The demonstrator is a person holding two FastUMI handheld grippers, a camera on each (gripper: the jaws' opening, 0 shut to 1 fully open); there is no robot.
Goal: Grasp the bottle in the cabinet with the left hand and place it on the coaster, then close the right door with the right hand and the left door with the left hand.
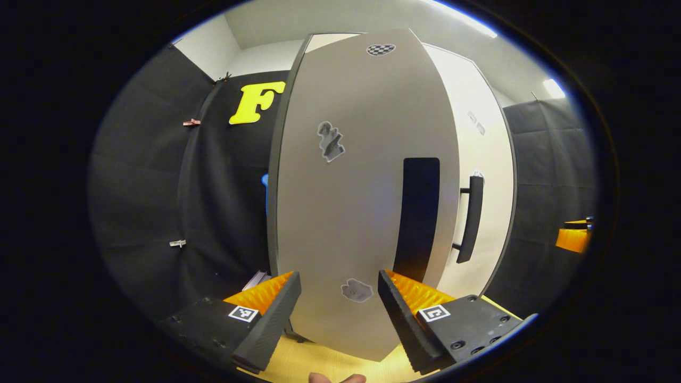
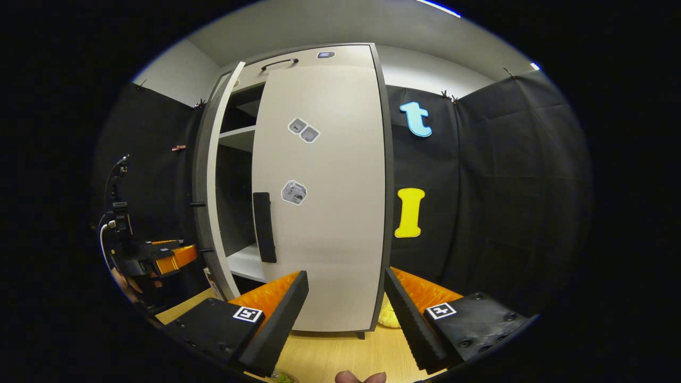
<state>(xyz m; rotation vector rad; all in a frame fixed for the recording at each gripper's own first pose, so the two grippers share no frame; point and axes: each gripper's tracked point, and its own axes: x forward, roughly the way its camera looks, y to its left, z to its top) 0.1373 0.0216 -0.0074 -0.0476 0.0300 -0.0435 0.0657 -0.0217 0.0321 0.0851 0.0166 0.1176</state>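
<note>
Both grippers hang before the cabinet, jaws wide, holding nothing: left gripper facing its open left door, right gripper facing the shut right door.

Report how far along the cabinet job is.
Done: the right door looks shut, flush with the cabinet. In hand: the left door stands ajar, with the left tool open just in front of its outer face. Left: push it closed. The bottle and the coaster cannot be made out, so that step is unconfirmed.

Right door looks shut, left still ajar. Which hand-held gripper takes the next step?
Left. The left hand-held gripper, open, faces the left door; in the right gripper view it sits beside that door. The right door looks closed.
</note>
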